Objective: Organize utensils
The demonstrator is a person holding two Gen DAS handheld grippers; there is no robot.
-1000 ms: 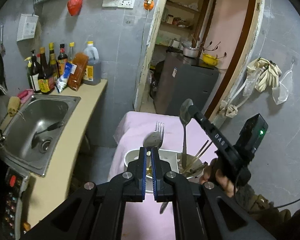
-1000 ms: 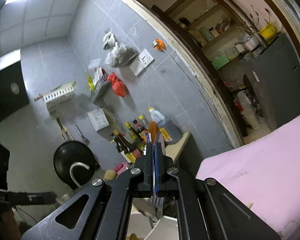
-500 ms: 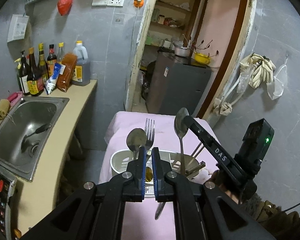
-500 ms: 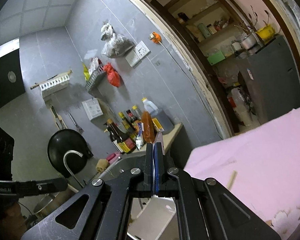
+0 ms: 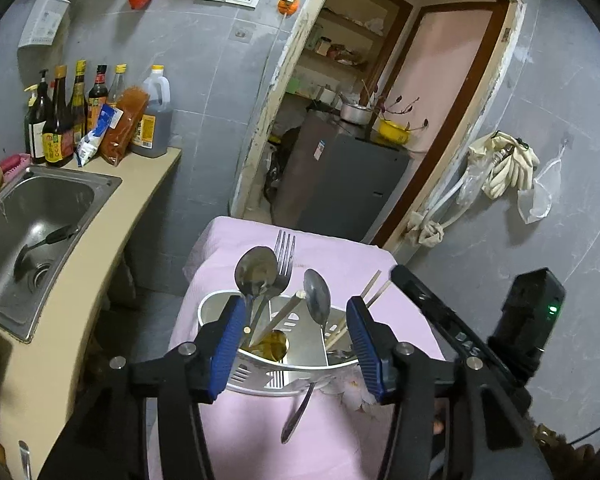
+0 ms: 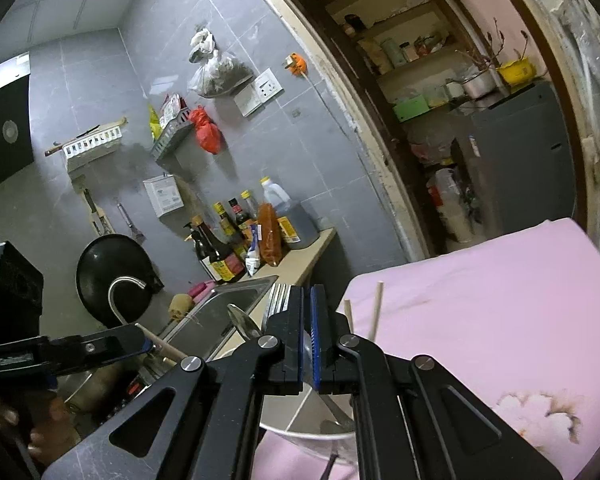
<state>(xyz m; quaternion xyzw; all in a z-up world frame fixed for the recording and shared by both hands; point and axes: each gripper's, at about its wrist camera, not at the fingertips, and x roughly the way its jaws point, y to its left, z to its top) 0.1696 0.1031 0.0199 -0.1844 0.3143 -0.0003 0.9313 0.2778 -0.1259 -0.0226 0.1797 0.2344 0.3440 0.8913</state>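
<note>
Left tool (image 5: pixel 296 344): black frame, ribbed blue pads (image 5: pixel 226 346), jaws opening and pinching nothing, poised just above white slotted plastic caddy (image 5: pixel 260 376) on pink cloth-covered counter (image 5: pixel 240 240). Between and beyond the pads, standing in the caddy: polished steel spoon (image 5: pixel 256 268), four-tined steel fork (image 5: pixel 284 254), second oval spoon (image 5: pixel 317 294), pale wooden chopsticks (image 5: pixel 374 290), tilted; another steel handle (image 5: pixel 298 414) lying below the caddy. Right tool (image 6: pixel 307 336): blue pads pressed together on a thin steel utensil blade, which one cannot tell, over the caddy rim.
</note>
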